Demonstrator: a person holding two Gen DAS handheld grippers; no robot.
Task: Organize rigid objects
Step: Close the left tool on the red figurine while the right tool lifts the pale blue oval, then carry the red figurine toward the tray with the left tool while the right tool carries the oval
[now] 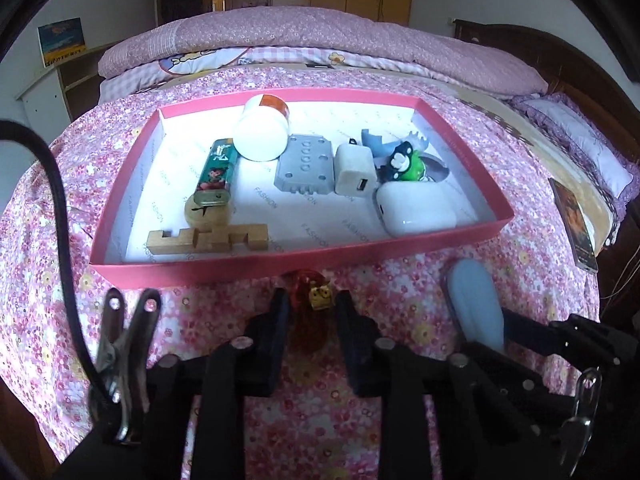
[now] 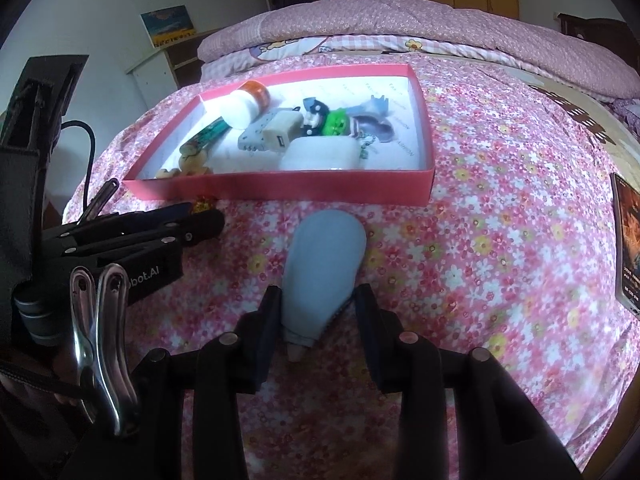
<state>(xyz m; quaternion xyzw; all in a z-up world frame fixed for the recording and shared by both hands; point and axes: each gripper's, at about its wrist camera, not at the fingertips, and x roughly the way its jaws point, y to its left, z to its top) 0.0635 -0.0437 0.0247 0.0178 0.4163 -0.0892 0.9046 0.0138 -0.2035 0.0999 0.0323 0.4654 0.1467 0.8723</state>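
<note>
Our right tool (image 2: 316,312) has its two fingers on either side of the narrow end of a pale blue teardrop-shaped piece (image 2: 324,268), apparently pinching it, though we cannot tell how firmly; the piece lies on the floral bedspread (image 2: 500,240), just in front of the near wall of the pink tray (image 2: 280,190). Our left tool (image 1: 310,312) stands spread around a small red translucent toy with a yellow face (image 1: 310,300), which also sits on the bedspread, just beside the tray's near wall, and whether the fingers touch it we cannot say. Inside the tray we already see a white jar with an orange band (image 1: 262,130), a green printed lighter (image 1: 216,172), a wooden puzzle piece (image 1: 208,238), a grey toothed block (image 1: 306,164), a white USB charger (image 1: 354,170), a white earbud case (image 1: 416,208) and a green-and-black figure (image 1: 406,162). We judge the sorting well advanced: most items are in, and the blue piece and the red toy appear to be what remains. A dark card or booklet (image 2: 628,248) lies well apart at the right; whether it belongs to the job we cannot tell.
</note>
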